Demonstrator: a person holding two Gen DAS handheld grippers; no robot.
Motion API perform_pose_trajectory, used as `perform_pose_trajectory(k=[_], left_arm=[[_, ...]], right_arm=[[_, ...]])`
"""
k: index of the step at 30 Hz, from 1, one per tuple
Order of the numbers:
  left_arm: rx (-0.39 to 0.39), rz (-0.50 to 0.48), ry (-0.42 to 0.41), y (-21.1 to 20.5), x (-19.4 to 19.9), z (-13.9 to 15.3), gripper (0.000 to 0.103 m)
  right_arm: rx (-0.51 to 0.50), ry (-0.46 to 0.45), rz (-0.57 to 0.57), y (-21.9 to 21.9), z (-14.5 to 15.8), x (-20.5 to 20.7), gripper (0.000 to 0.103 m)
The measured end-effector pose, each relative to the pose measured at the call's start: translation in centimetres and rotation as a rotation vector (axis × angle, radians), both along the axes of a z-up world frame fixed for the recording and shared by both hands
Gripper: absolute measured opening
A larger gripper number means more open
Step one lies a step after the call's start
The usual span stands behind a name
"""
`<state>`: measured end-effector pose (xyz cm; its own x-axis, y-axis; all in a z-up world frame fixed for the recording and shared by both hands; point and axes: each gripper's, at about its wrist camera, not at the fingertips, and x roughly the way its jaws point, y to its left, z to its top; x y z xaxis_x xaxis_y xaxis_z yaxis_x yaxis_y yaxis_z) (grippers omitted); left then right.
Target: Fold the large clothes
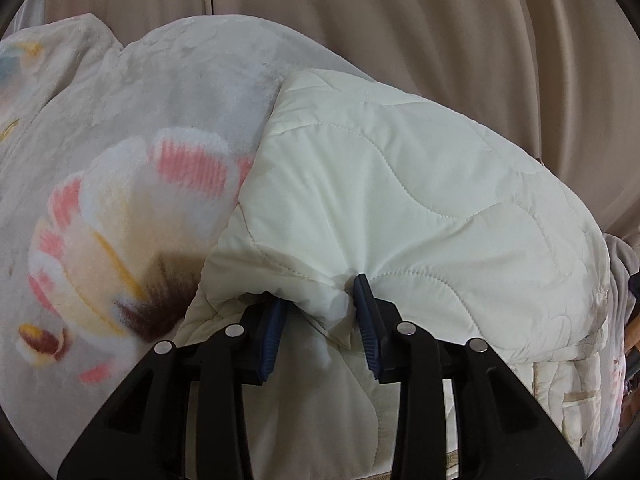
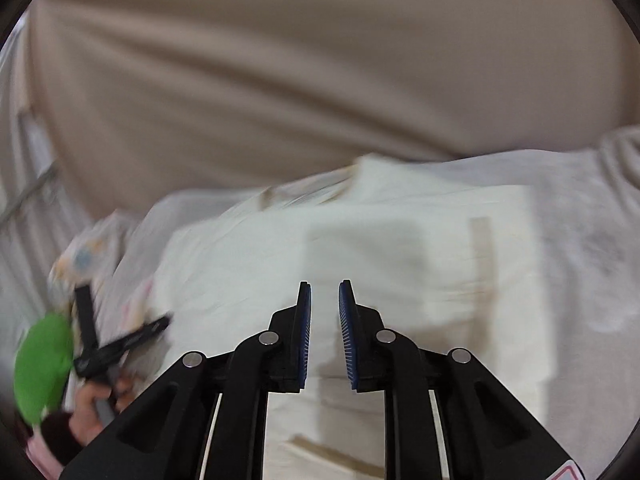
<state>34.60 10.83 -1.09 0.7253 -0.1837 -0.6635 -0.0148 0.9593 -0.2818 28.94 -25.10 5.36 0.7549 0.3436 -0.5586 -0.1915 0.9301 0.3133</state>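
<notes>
A cream quilted garment (image 1: 420,208) lies partly folded over itself on a floral fleece blanket (image 1: 120,184). My left gripper (image 1: 320,300) is shut on a bunched edge of the quilted garment, with cloth pinched between its blue pads (image 1: 370,320). In the blurred right wrist view the same cream garment (image 2: 360,248) lies flat below my right gripper (image 2: 325,292), which is open and empty, its jaws a narrow gap apart above the cloth. The left gripper (image 2: 116,344) and the hand holding it show at the lower left there.
Beige curtains (image 1: 400,20) hang close behind the bed and fill the top of both views (image 2: 280,80). A green object (image 2: 42,364) sits at the left edge by the person's hand. Grey fabric (image 1: 622,264) lies at the right edge.
</notes>
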Motion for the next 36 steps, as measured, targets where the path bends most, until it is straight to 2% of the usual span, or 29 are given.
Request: perform_pose_trajectory(k=[2, 5, 6, 9, 12, 14, 15, 17, 18, 19, 20, 24, 27, 31, 33, 34, 35, 36], left_arm=[[-0.009, 0.0, 0.002, 0.2, 0.1, 0.0, 0.034], [-0.021, -0.007, 0.006, 0.6, 0.1, -0.1, 0.035], [-0.023, -0.015, 0.006, 0.7, 0.0, 0.0, 0.035], [-0.031, -0.031, 0.01, 1.4, -0.4, 0.0, 0.036], [-0.055, -0.028, 0.009, 2.6, -1.6, 0.5, 0.036], [-0.062, -0.014, 0.003, 3.8, -3.2, 1.3, 0.039], [-0.061, -0.007, 0.002, 4.4, -4.1, 1.7, 0.041], [-0.066, -0.005, 0.006, 5.8, -6.6, 2.5, 0.053], [-0.073, -0.011, 0.011, 6.6, -7.8, 2.7, 0.056], [-0.08, -0.016, 0.025, 7.2, -9.1, 2.7, 0.067], [-0.096, -0.019, 0.048, 8.0, -10.7, 2.6, 0.074], [-0.179, -0.05, 0.148, 10.1, -15.9, 0.2, 0.083], [-0.241, -0.083, 0.212, 10.1, -19.2, -2.0, 0.083], [-0.233, -0.121, 0.177, 9.3, -22.1, -2.4, 0.083], [-0.26, -0.156, 0.184, 8.7, -22.6, -2.5, 0.072], [-0.25, -0.165, 0.19, 8.3, -22.6, -2.5, 0.062], [-0.23, -0.176, 0.188, 7.8, -22.7, -2.3, 0.047], [-0.218, -0.18, 0.189, 7.6, -22.7, -2.2, 0.038]], right_arm=[[-0.059, 0.049, 0.055, 2.6, -1.8, 1.4, 0.015], [-0.166, 0.128, 0.017, 3.0, -5.2, 3.8, 0.001], [-0.157, 0.137, -0.007, 1.3, -6.0, 3.9, 0.0], [-0.015, 0.161, -0.158, -6.5, -6.5, 2.7, 0.0], [0.021, 0.173, -0.331, -13.5, -6.1, -1.6, 0.0], [0.003, 0.152, -0.375, -16.2, -5.1, -5.8, 0.013], [-0.023, 0.139, -0.389, -17.0, -4.6, -8.5, 0.016], [-0.036, 0.129, -0.378, -18.2, -4.2, -12.6, 0.024], [-0.033, 0.125, -0.367, -17.9, -3.8, -14.8, 0.043], [-0.03, 0.125, -0.357, -17.8, -3.8, -17.5, 0.06], [-0.022, 0.13, -0.344, -17.6, -4.2, -19.7, 0.064], [0.061, 0.187, -0.265, -16.3, -6.1, -26.1, 0.069], [0.137, 0.225, -0.226, -14.9, -7.8, -29.1, 0.07], [0.256, 0.254, -0.186, -13.2, -9.7, -30.1, 0.071], [0.294, 0.267, -0.186, -12.6, -10.3, -30.1, 0.071], [0.316, 0.268, -0.179, -12.3, -10.6, -30.0, 0.069], [0.33, 0.262, -0.179, -12.0, -10.5, -29.5, 0.064], [0.332, 0.258, -0.187, -11.8, -10.4, -29.2, 0.045]])
